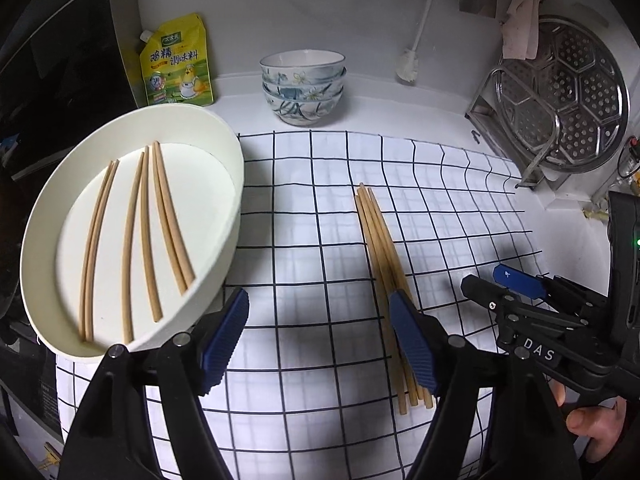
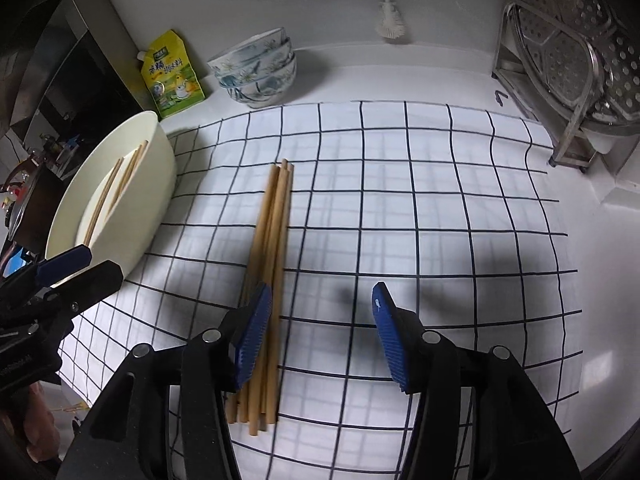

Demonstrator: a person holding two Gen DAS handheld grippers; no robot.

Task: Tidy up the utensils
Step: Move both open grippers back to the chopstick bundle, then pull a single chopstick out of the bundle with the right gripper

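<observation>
While both hand-held grippers (image 1: 318, 344) (image 2: 320, 336) gape empty, tan chopsticks (image 2: 270, 264) lie bundled on checked cloth (image 2: 400, 200), perhaps five.

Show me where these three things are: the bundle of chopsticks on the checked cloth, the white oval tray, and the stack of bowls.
bundle of chopsticks (image 2: 272, 232), right wrist view, middle of the sticks.
white oval tray (image 1: 230, 148), left wrist view, far rim.
stack of bowls (image 1: 303, 94), left wrist view, painted side.
</observation>
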